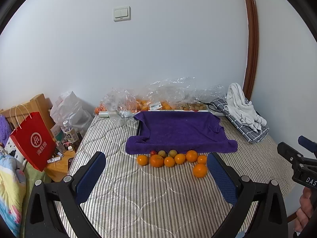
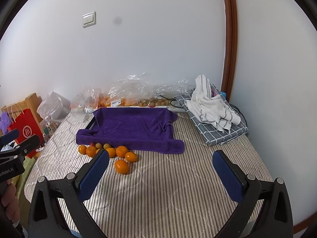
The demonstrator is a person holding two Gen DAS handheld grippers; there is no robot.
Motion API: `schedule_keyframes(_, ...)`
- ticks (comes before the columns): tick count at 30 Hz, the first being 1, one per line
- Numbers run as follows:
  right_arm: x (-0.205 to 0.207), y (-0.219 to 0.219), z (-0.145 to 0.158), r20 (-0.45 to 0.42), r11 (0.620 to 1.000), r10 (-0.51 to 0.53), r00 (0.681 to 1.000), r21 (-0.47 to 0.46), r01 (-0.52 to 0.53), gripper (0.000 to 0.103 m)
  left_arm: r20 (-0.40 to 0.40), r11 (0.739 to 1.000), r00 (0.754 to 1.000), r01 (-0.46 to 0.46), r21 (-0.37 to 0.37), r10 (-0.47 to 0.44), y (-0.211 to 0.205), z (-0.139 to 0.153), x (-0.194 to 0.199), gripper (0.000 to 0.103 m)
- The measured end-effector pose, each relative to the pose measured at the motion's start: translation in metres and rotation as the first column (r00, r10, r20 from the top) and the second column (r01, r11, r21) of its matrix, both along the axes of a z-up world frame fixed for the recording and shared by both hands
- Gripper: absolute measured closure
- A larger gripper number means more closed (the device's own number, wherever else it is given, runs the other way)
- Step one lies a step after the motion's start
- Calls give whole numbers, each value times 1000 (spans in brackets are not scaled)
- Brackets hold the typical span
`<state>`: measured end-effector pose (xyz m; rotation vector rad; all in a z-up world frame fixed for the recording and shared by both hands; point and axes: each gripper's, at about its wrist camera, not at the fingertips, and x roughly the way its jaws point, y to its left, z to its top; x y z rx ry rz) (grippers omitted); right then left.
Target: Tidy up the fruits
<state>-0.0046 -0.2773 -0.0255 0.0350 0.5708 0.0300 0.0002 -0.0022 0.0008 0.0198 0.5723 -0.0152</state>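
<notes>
Several oranges (image 1: pixel 169 161) lie in a row on the striped bed, with one orange (image 1: pixel 200 170) apart in front. Small brownish fruits (image 1: pixel 172 153) and a red one (image 1: pixel 153 152) sit behind them against a purple towel (image 1: pixel 178 130) draped over a tray. The same oranges (image 2: pixel 121 151) and towel (image 2: pixel 134 127) show in the right wrist view, with the lone orange (image 2: pixel 121 166). My left gripper (image 1: pixel 156 166) is open and empty, just short of the fruit. My right gripper (image 2: pixel 161 163) is open and empty, to the right of the fruit.
Clear plastic bags with more oranges (image 1: pixel 146 103) lie against the wall. A white towel on checked cloth (image 1: pixel 243 109) sits at the back right. A red paper bag (image 1: pixel 31 138) and a cluttered wooden stand (image 1: pixel 59 158) are left of the bed.
</notes>
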Motion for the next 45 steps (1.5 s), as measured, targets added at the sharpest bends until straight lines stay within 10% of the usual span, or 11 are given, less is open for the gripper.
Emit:
schedule_keyframes(22, 8, 16, -2, 9, 999, 41, 999, 7, -41, 0, 1, 1000, 1000, -14, 4, 14, 6, -10, 20, 0)
schedule_keyframes(33, 66, 42, -70, -87, 995, 86, 992, -41, -90, 5, -151, 999, 988, -49, -21, 45, 44, -88, 76, 2)
schedule_keyframes(45, 113, 86, -150, -236, 968, 249, 939, 42, -246, 26, -321, 995, 946, -76, -66, 51, 86, -166, 114, 41)
